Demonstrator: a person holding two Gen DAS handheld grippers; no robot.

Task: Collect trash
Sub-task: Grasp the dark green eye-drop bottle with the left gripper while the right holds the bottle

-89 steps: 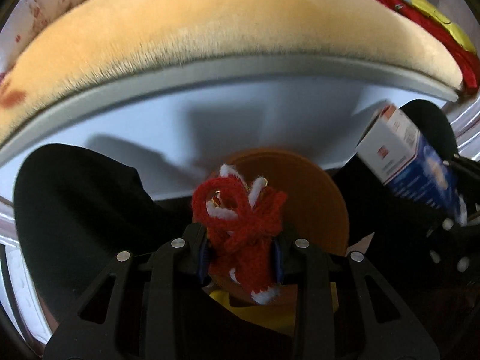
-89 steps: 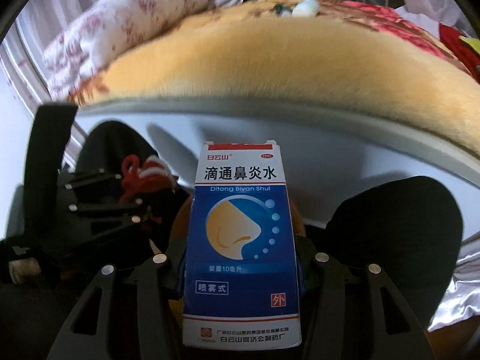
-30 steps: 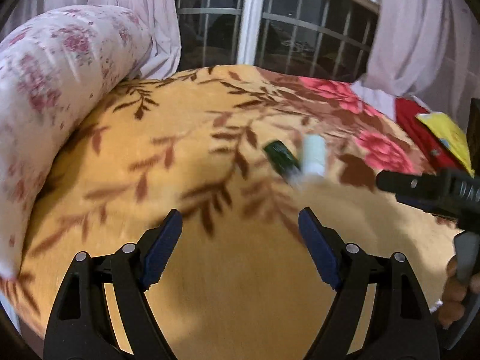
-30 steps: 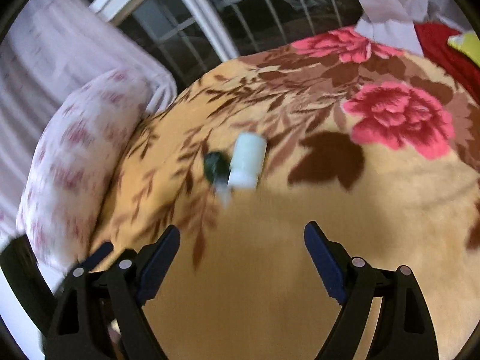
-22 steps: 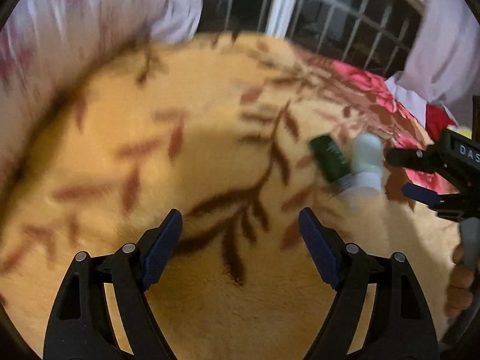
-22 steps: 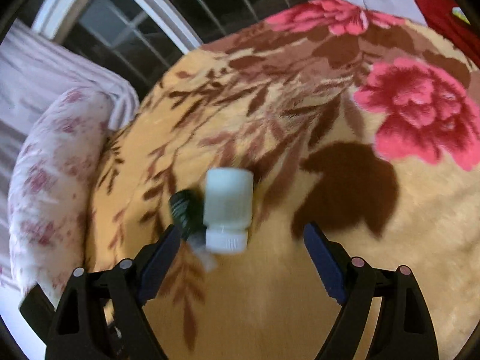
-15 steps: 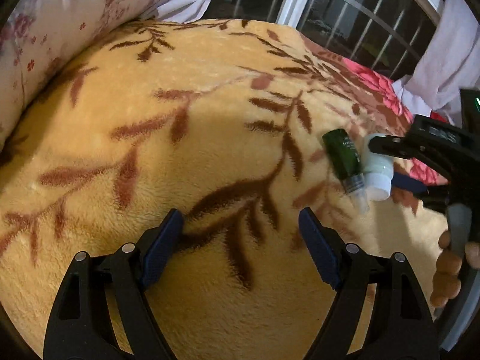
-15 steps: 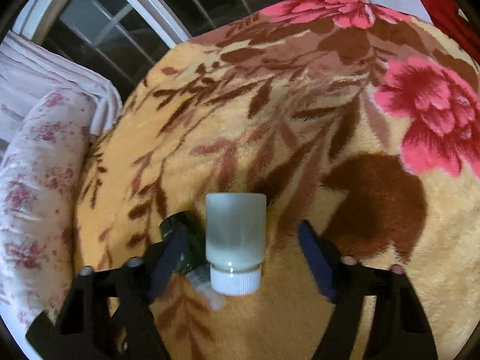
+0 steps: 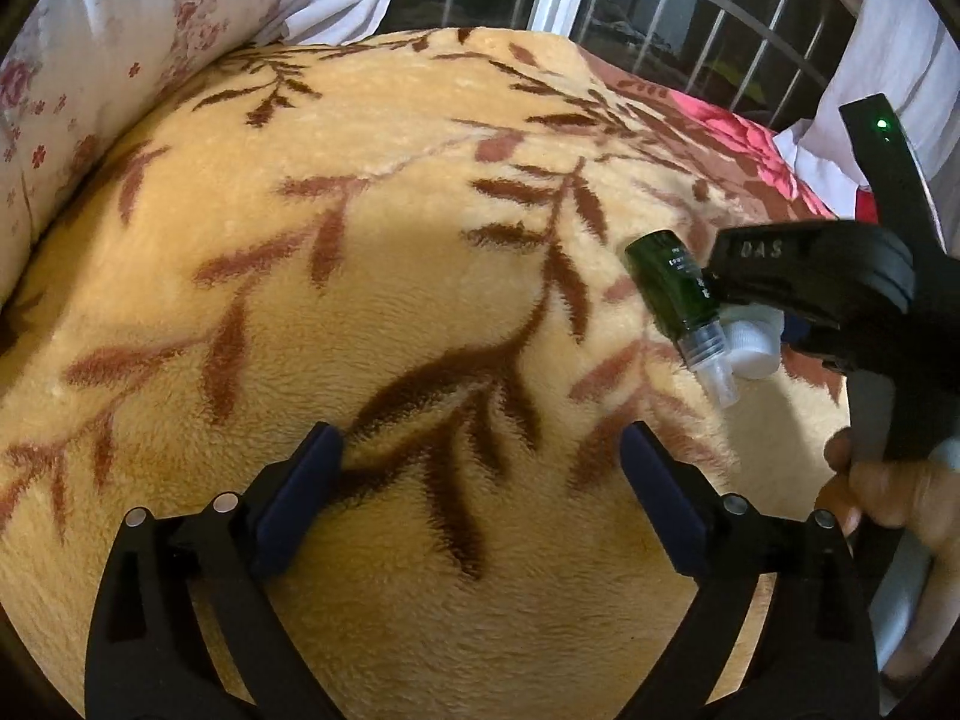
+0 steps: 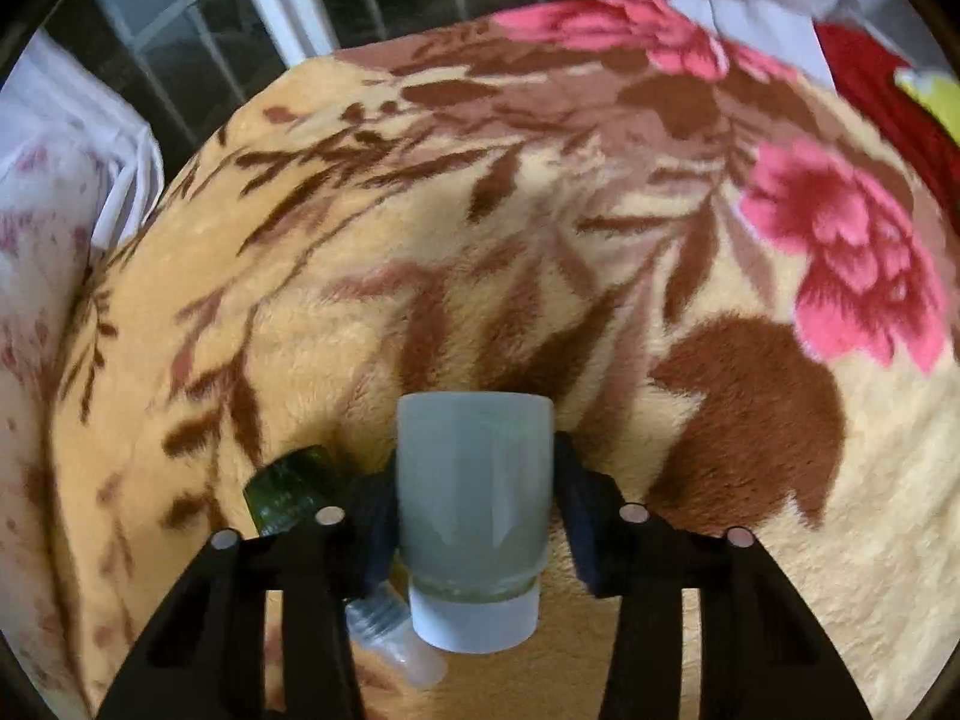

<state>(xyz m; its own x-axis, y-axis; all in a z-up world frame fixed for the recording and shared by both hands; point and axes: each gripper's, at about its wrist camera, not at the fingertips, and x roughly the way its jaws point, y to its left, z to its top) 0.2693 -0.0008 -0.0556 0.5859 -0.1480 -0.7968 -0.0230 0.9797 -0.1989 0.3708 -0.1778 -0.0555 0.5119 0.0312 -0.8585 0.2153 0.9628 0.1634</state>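
Now the right gripper [image 10: 474, 504] is closing, its jaws either side of the white bottle [image 10: 474, 492], which lies on the blanket [image 10: 600, 276] with its long axis along the fingers, cap toward the camera. The green bottle [image 9: 672, 294] lies just beside it, touching or nearly so. Well short of both, the left gripper [image 9: 480, 498] is opening over bare blanket toward the near edge, the bottles up to its right.

Plush tan floral blanket [image 9: 372, 276] on a bed, flowered pillow [image 9: 102, 60], barred dark window [image 9: 660, 6], pale curtains [image 9: 900, 42].
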